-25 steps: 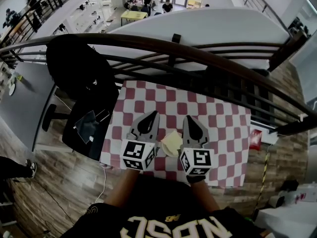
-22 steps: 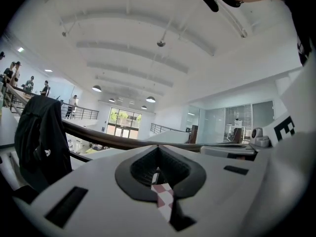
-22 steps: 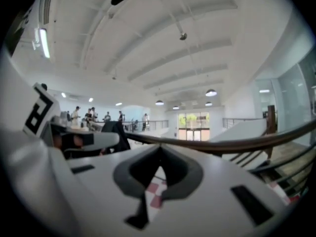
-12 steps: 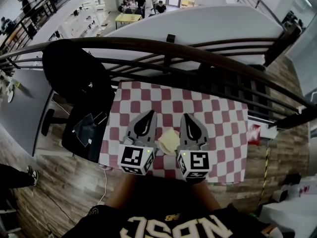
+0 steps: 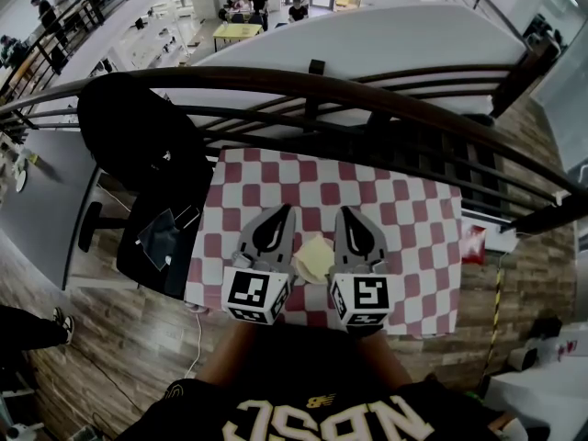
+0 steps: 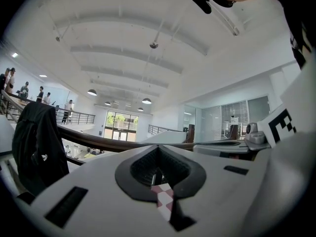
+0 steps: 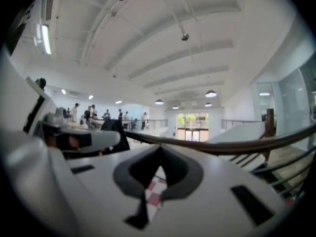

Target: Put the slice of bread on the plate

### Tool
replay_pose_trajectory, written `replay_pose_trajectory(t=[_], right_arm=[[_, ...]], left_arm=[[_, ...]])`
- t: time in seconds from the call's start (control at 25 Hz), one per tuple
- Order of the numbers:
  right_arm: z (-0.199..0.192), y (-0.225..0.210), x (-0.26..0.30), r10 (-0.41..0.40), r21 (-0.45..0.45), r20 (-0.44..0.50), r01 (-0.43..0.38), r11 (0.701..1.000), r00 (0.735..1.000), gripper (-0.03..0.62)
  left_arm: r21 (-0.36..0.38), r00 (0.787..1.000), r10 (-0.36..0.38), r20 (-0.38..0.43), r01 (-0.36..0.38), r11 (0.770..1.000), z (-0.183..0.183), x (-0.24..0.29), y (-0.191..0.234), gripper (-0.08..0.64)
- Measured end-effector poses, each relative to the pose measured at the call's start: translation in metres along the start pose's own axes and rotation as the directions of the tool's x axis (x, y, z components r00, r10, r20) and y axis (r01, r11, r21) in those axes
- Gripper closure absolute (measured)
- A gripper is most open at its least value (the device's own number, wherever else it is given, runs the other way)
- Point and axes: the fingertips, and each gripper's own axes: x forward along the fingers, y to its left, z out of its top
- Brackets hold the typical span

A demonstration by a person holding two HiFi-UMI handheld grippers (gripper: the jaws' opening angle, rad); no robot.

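Bread slice (image 5: pixel 315 258): pale, flat on checked table (image 5: pixel 413 228), between our left gripper (image 5: pixel 283 212) and right gripper (image 5: pixel 347 213); both claws pressed together, holding nothing. Plate: none visible to us, so stage unsettled; any grasp needs jaws spread.

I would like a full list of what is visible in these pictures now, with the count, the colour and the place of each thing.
tablecloth: one, red and white checks, on the table under the grippers
slice of bread: one, pale yellow, between the two grippers
chair: one, black, left of the table
jacket: one, black, over the chair back
railing: one, dark wood, beyond the table
packet: one, red, right of the table
cable: one, white, on the wooden floor by the table's near left corner
people: several, far off on the lower floor
left gripper: one, grey, shut, over the cloth
right gripper: one, grey, shut, over the cloth
shirt: one, black with pale letters, bottom edge
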Motion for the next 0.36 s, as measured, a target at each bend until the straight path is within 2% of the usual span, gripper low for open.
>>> replay_pose_trajectory(t=[0.08,0.24,0.36], right_arm=[[0.001,0.001,0.0,0.002,-0.003,0.001,-0.002,1.0,1.0,0.577],[0.002,0.0,0.0,0.005,-0.006,0.003,-0.005,1.0,1.0,0.577],[0.003,-0.003,0.001,0.006,-0.011,0.003,-0.006,1.0,1.0,0.577]], left_arm=[[-0.007,1.0,-0.002,-0.001,0.002,1.0,0.0,0.001,-0.001,0.541],[-0.078,1.0,-0.013,0.023,0.015,0.997,0.011,0.001,-0.001,0.541],[-0.084,0.999,-0.02,0.049,0.025,0.996,0.023,0.002,-0.002,0.541]])
